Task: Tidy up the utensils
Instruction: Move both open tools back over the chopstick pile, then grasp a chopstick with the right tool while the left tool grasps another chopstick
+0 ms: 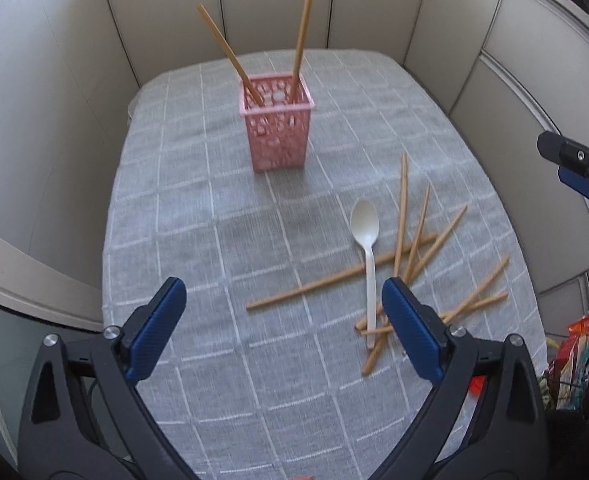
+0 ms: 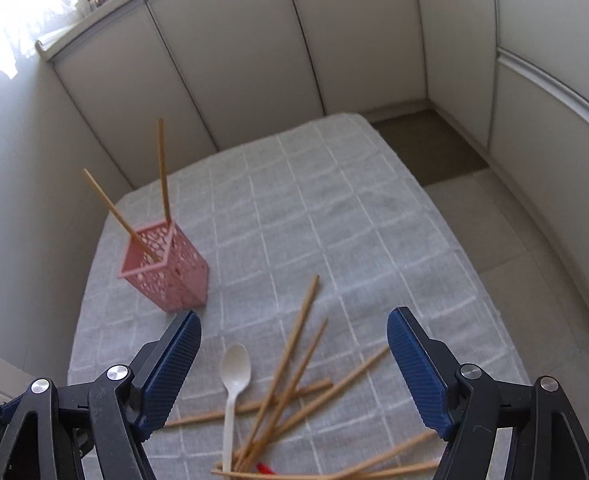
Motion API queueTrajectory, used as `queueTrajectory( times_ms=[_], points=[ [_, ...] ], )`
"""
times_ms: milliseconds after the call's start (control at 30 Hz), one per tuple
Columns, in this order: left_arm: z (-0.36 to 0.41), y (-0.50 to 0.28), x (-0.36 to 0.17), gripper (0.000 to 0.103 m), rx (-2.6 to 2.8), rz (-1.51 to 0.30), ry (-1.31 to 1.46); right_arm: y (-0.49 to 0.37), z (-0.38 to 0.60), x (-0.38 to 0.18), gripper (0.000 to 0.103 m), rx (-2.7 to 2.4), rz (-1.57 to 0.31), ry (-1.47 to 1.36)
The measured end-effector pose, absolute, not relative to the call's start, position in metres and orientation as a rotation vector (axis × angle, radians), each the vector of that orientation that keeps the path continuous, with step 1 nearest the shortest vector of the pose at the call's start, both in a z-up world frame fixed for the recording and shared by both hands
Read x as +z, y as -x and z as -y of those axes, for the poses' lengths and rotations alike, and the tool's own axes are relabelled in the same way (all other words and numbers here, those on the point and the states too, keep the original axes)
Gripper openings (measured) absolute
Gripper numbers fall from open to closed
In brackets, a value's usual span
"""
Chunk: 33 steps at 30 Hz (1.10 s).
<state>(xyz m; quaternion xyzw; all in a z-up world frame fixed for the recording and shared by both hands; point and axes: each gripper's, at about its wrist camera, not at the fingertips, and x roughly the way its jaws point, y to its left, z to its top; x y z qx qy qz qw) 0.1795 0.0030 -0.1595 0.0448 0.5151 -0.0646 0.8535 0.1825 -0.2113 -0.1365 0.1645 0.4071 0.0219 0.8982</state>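
1. The table [image 1: 222,240] is being covered by a grey checked cloth, and all task items are being carried on it.
2. The holder [image 1: 277,124], pink and perforated, is being kept upright toward the far end of the cloth; two chopsticks [image 1: 300,44] are being held in it, leaning apart.
3. The left gripper [image 1: 284,320] is being held spread wide above the cloth, with nothing between its jaws; the pile is lying just beside its right jaw.
4. The right gripper [image 2: 294,364] is likewise being held spread and empty, poised over the pile.
5. The pile [image 1: 418,264] of loose chopsticks is being left crossed and overlapping on the near right of the cloth, well apart from the holder.
6. The spoon [image 1: 368,248], white plastic, is being left flat at the pile's left edge, bowl toward the holder, handle resting across several sticks.
7. Progress is being judged as early: two sticks stowed, roughly eight sticks and the spoon outstanding.
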Motion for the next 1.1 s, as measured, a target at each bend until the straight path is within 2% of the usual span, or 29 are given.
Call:
queueTrajectory(
  times_ms=[133,433,700,767,900,1067,1100],
  points=[
    [0.006,-0.171,-0.187,0.098,-0.185,-1.177,-0.103,-0.177,0.217,-0.160,0.081,0.035,-0.951,-0.313],
    [0.018,-0.186,-0.213,0.095,-0.218,-1.206,-0.161,-0.185,0.252,-0.208,0.081,-0.047,-1.159,-0.296],
    [0.045,-0.200,-0.215,0.092,-0.251,-1.190,-0.181,-0.187,0.290,-0.264,0.081,-0.029,-1.357,-0.514],
    [0.050,-0.201,-0.216,0.092,-0.257,-1.187,-0.181,-0.190,0.295,-0.276,0.077,-0.021,-1.381,-0.557],
    [0.057,-0.201,-0.217,0.092,-0.265,-1.176,-0.188,-0.199,0.297,-0.291,0.061,-0.014,-1.410,-0.620],
    [0.057,-0.201,-0.217,0.088,-0.268,-1.172,-0.183,-0.211,0.291,-0.294,0.049,-0.065,-1.396,-0.605],
    [0.056,-0.202,-0.217,0.087,-0.266,-1.171,-0.181,-0.213,0.289,-0.294,0.042,-0.084,-1.396,-0.596]
  ],
)
